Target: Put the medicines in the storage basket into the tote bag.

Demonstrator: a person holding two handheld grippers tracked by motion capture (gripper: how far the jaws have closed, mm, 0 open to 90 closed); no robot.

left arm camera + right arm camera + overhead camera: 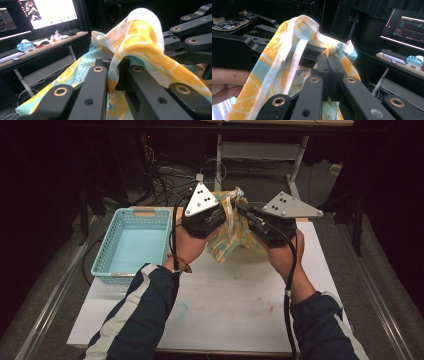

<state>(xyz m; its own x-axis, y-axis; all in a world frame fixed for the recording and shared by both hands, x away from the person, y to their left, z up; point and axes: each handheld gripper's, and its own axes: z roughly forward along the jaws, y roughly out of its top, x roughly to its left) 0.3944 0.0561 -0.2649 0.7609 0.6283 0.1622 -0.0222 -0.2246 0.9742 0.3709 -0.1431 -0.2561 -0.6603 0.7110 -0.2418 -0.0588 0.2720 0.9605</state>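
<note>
Yellow-teal cloth (pixel 231 227) clamped by left gripper (pixel 220 211) and right gripper (pixel 246 214), above table (pixel 240 310); blue basket (pixel 134 245) left.

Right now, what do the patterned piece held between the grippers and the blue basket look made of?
Patterned cloth: thin woven fabric, matte, printed with orange slices on teal; it folds and drapes limply, with a stitched hem, pinched by the left gripper and right gripper. Basket: likely moulded plastic, light blue, slightly glossy, with rigid perforated lattice walls.
</note>
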